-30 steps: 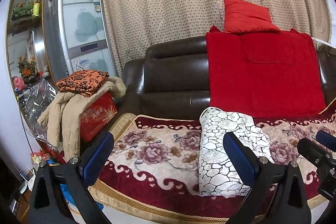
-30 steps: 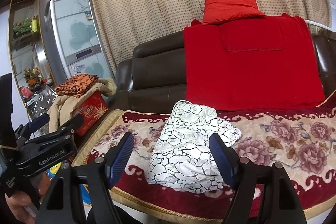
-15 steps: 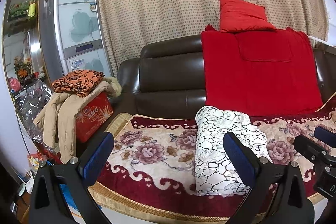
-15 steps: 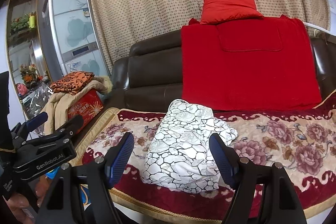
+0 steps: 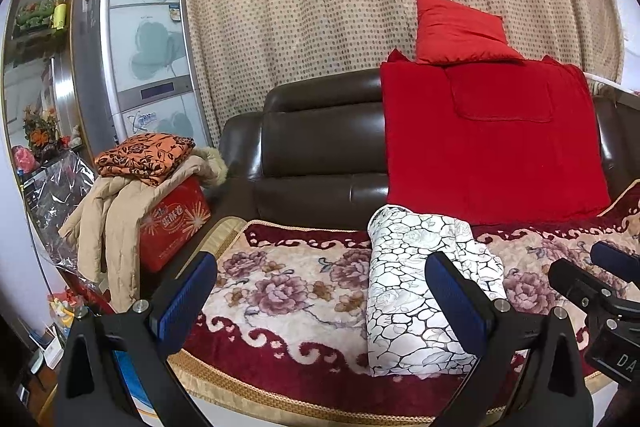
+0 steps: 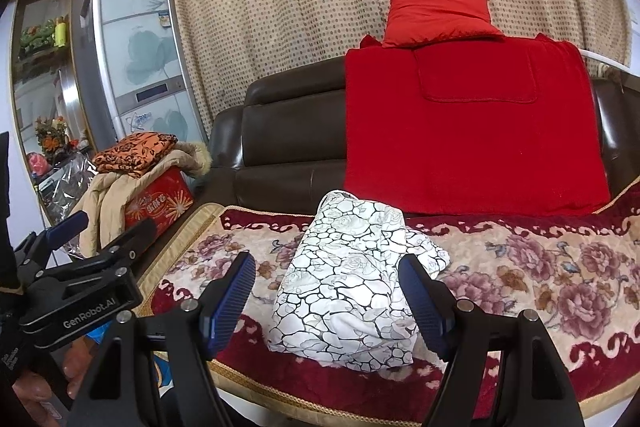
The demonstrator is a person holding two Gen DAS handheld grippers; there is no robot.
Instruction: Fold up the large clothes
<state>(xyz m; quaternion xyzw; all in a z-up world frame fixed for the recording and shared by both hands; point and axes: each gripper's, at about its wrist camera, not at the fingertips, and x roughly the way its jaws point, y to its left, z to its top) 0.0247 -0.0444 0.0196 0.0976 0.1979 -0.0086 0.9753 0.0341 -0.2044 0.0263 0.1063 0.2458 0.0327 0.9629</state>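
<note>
White cloth veined in black, the folded garment (image 6: 352,283) lies on the floral sofa cover (image 6: 540,267), where we saw it a second ago. Nothing has shifted, so we judge the fold finished, though its far side is hidden. Our left gripper (image 5: 320,295) and right gripper (image 6: 328,291) hang wide open before it, empty. Behind it: a red blanket (image 6: 472,131), a dotted curtain (image 6: 280,7).

One folded garment (image 6: 348,291), two hand-held grippers (image 6: 328,295)

A red cushion (image 6: 436,13) tops a red blanket (image 6: 472,131) draped over the brown sofa (image 6: 288,139).
</note>
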